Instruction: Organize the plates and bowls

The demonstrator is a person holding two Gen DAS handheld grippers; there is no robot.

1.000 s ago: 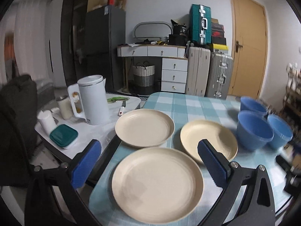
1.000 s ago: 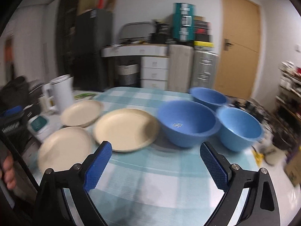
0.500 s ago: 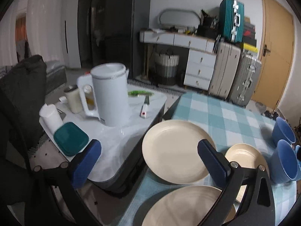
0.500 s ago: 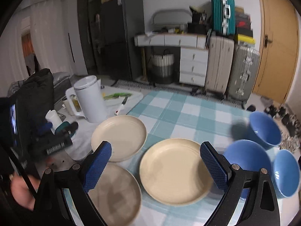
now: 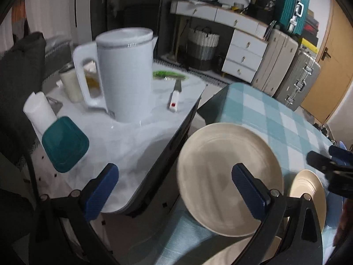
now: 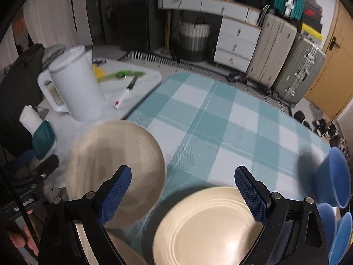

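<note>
I see left gripper (image 5: 174, 190) jaws wide, holding nothing | right gripper (image 6: 184, 190) jaws closing, nothing between | three plates (image 6: 117, 165) on checked table (image 6: 220, 119), right of kettle (image 6: 75, 88) | blue bowls (image 6: 335, 176) at the table's far right

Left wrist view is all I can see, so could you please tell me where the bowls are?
Observer: The right wrist view shows three blue bowls along the right side of the checked table.
Operator: Thank you. Are they stacked?
Observer: The far one stands alone. The near two overlap at the picture's edge, so I cannot tell.
Operator: And how does the right gripper stand?
Observer: The right gripper is above the ribbed plate, its jaws wide but closing, with nothing between them.
</note>
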